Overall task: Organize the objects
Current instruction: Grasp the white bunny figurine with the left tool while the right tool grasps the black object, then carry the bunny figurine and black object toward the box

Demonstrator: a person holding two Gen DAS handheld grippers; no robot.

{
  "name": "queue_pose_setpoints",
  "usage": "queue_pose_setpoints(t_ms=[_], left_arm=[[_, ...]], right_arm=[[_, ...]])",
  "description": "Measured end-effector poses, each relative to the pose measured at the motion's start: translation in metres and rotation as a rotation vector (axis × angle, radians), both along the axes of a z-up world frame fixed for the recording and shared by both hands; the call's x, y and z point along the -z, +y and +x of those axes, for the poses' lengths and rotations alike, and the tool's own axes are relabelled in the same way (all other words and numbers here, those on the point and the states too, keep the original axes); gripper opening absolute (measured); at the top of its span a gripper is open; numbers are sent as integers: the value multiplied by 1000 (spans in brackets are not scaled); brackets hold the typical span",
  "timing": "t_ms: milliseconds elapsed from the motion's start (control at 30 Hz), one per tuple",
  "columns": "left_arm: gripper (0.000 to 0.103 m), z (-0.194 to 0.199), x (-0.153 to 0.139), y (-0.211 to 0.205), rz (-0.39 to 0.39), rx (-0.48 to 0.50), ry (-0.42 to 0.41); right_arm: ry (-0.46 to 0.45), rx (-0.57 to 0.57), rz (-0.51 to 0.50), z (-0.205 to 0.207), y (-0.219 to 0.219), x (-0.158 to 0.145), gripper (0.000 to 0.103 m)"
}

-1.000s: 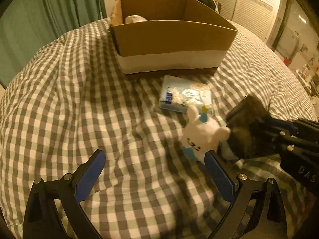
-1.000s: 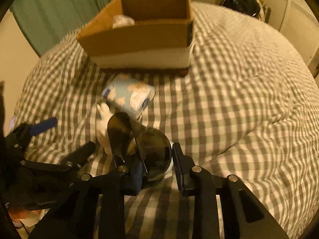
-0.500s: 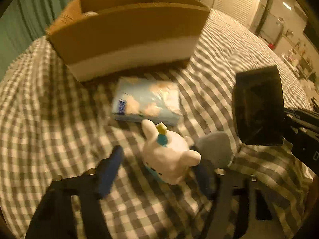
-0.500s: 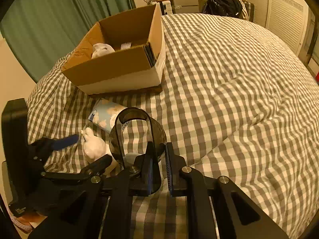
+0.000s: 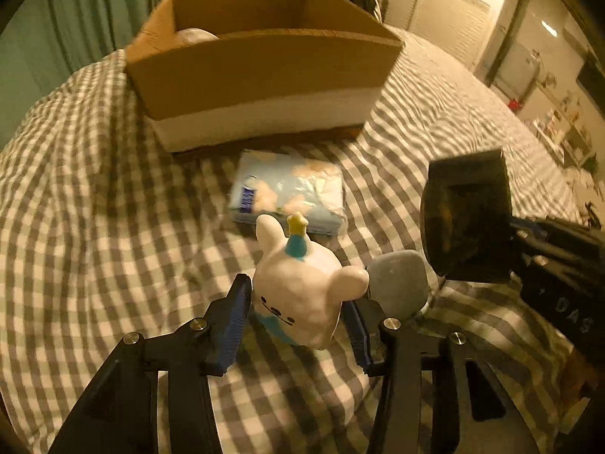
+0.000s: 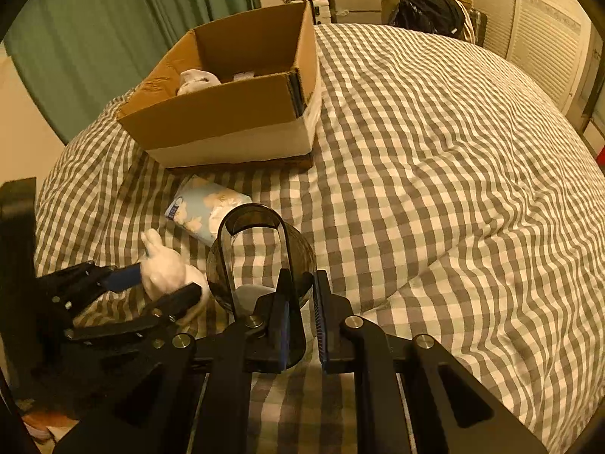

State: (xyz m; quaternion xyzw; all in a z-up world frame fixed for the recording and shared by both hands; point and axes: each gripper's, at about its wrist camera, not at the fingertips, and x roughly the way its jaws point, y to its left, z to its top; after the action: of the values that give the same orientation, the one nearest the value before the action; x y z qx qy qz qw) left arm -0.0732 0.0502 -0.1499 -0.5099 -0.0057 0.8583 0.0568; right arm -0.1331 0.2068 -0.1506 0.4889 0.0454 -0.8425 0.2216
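A white rabbit toy [image 5: 302,295] with a blue and yellow hat lies on the checked bedcover. My left gripper [image 5: 297,295] straddles it, its jaws closing, and both blue pads touch the toy's sides. The right wrist view shows the same grip from the side, the left gripper [image 6: 162,283] around the toy [image 6: 166,268]. My right gripper [image 6: 302,278] is shut on the wall of a smoky dark cup [image 6: 261,257], one finger inside it and one outside. In the left wrist view the cup [image 5: 469,219] hangs just right of the toy.
An open cardboard box [image 5: 264,72] stands behind on the bed with a white item [image 6: 194,79] inside. A light blue tissue pack [image 5: 291,193] lies between the box and the toy. A grey rounded object [image 5: 397,280] rests beside the toy. Green curtains hang at the left.
My left gripper came in around the rabbit toy and its jaws closed from wide apart onto the toy's sides. My right gripper shut on the dark cup and raised it off the cover.
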Motion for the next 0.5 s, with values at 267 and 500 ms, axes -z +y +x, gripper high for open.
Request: queue_pose_setpoints(t_ms=[267,500], left_arm=[[49,18,-41,-20,-12,-62,85],[49,37,-75,-31,-18,-91,148]], right_arm=[[83,-32,62,18,-10,-20,11],[150,-45,76,42,-11,-51,11]])
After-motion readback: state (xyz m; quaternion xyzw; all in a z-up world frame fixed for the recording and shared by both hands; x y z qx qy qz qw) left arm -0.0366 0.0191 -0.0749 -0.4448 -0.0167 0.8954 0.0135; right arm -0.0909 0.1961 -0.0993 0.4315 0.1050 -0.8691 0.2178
